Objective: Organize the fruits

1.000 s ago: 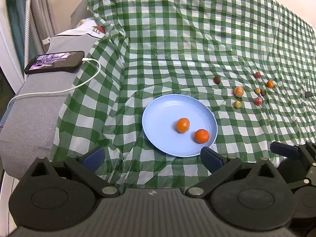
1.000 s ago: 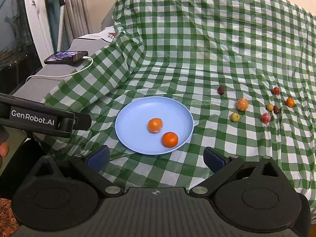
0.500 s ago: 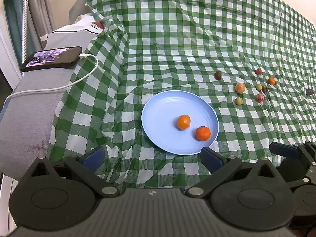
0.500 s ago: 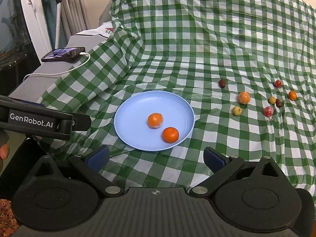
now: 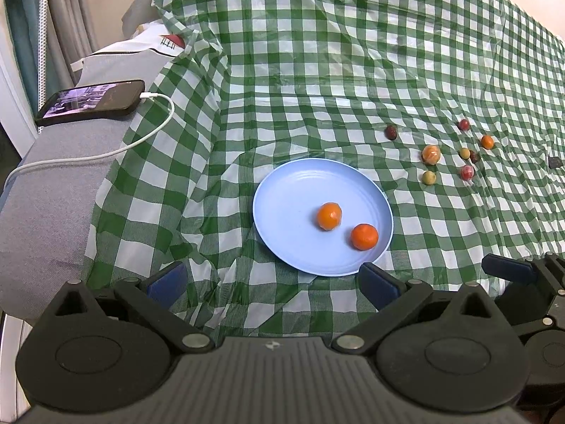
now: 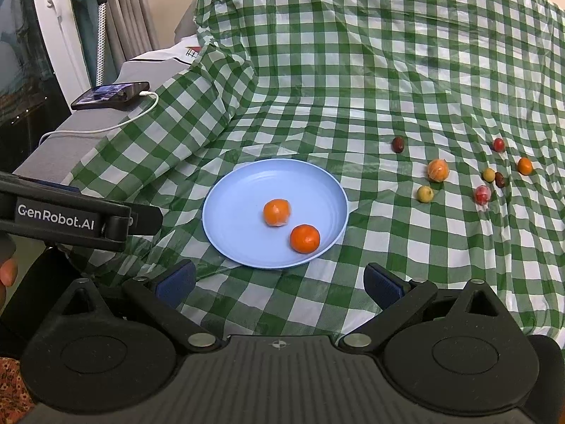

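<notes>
A light blue plate (image 5: 282, 205) (image 6: 233, 198) lies on the green checked cloth and holds two orange fruits (image 5: 329, 215) (image 5: 364, 236) (image 6: 277, 212) (image 6: 305, 238). Several small fruits lie loose on the cloth to the plate's right: a larger orange one (image 5: 430, 154) (image 6: 438, 170), a yellow-green one (image 5: 429, 177) (image 6: 424, 194), a red one (image 5: 467, 172) (image 6: 482, 194), a dark one (image 5: 391, 131) (image 6: 398, 144) and a small orange one (image 5: 487, 141) (image 6: 525, 166). My left gripper (image 5: 272, 284) hangs open just short of the plate's near rim, holding nothing. My right gripper (image 6: 279, 284) is also open and empty, near the plate's front edge.
A phone (image 5: 91, 102) (image 6: 111, 95) with a white charging cable (image 5: 106, 155) rests on a grey ledge at the left. The cloth rises in folds at the back. A small dark object (image 5: 554, 162) lies on the cloth far right. The left gripper's body (image 6: 70, 217) crosses the right wrist view's left side.
Both views have shifted slightly forward toward the plate. The fruits and the plate have not moved, and both grippers stay open.
</notes>
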